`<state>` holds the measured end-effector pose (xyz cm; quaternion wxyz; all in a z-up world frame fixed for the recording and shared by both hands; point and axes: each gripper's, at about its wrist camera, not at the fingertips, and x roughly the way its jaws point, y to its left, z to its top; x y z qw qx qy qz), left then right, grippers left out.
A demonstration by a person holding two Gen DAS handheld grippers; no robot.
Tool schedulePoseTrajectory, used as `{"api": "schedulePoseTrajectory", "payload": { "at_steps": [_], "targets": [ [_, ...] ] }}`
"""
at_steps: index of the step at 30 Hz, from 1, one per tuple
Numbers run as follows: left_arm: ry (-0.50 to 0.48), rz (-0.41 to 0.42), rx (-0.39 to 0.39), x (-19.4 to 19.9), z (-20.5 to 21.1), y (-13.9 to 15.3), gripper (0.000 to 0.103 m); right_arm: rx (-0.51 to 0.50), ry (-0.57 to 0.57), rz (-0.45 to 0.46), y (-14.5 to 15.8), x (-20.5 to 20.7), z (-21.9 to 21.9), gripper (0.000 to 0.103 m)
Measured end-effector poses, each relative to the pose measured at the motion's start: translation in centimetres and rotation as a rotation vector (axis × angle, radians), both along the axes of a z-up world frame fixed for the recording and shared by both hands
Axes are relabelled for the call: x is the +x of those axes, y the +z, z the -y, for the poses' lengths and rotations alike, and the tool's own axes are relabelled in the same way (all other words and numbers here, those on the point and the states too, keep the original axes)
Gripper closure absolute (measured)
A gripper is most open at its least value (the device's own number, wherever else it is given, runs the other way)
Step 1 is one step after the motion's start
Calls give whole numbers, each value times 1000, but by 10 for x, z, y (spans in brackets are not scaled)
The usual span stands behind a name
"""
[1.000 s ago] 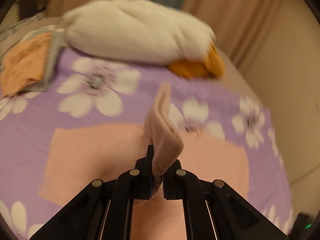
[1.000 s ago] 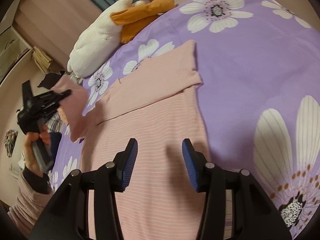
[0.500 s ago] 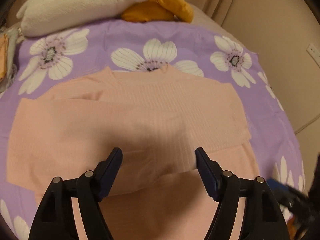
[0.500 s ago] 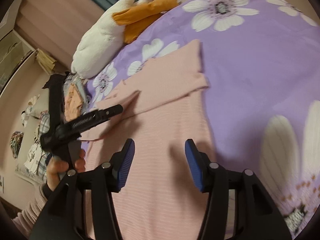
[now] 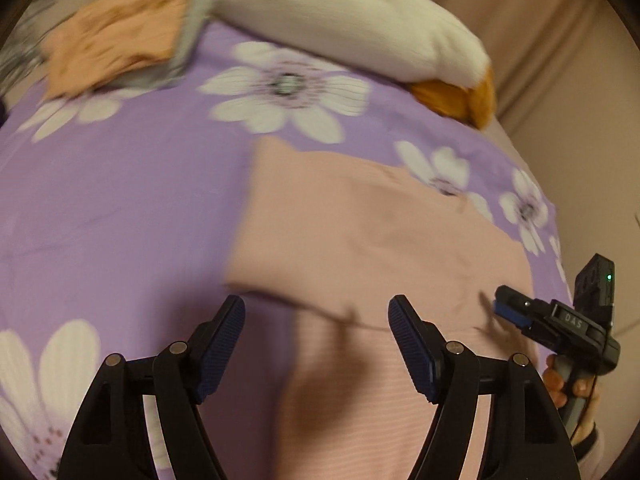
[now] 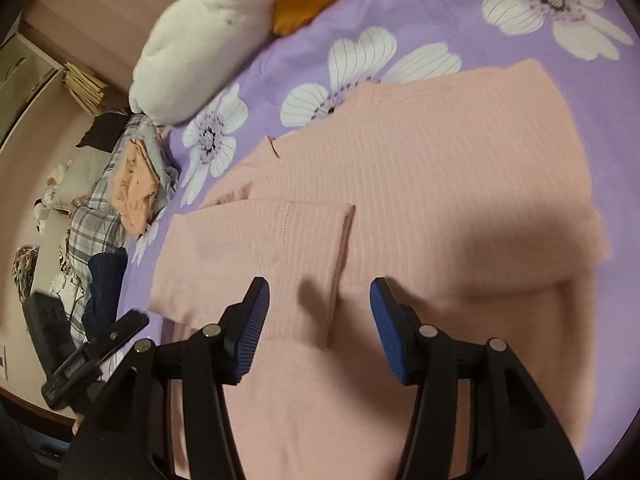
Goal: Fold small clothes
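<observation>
Both tools spread wide, holding nothing: left tool (image 5: 316, 336) and right tool (image 6: 320, 312) above the pink sweater (image 6: 440, 184), plush toy (image 5: 352, 16) at twelve o'clock.

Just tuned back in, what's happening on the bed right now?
A person is folding a pink sweater laid flat on the purple floral bedspread. One sleeve lies folded across the body of the garment. The left hand-held gripper and right hand-held gripper both hover over the sweater's lower part with jaws open, holding nothing. A white plush toy and a small stack of other clothes sit toward the far side of the bed.
</observation>
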<state>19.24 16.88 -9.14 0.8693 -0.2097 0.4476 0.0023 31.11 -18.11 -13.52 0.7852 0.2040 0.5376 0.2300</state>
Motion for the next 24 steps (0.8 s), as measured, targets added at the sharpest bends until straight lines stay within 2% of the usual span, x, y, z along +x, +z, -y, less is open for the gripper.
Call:
{"api": "schedulePoseTrajectory", "payload": {
  "at_steps": [2, 4, 6, 8, 10, 14, 17, 20, 24],
  "targets": [
    [26, -11, -14, -5, -11, -5, 29, -23, 13, 7, -3, 4, -9, 61],
    [50, -23, -30, -9, -21, -10, 29, -83, 28, 24, -4, 5, -20, 88],
    [67, -30, -48, -11, -27, -13, 29, -129, 51, 44, -4, 5, -30, 96],
    [76, -29, -54, -11, -31, -13, 29, -155, 68, 95, 8, 6, -35, 97],
    [78, -21, -49, -11, -33, -11, 29, -119, 59, 156, 31, 8, -29, 98],
    [88, -12, -40, -10, -36, -8, 29, 17, 21, 297, 94, 7, -2, 98],
    [93, -17, -45, -7, -35, -11, 29, 126, 8, 352, 123, 9, 16, 98],
    [100, -27, -55, -5, -34, -13, 29, 113, 13, 363, 137, 18, 13, 98],
    [110, -15, -57, -10, -34, -8, 29, 51, 110, 369, 158, 31, -41, 98]
  ]
}}
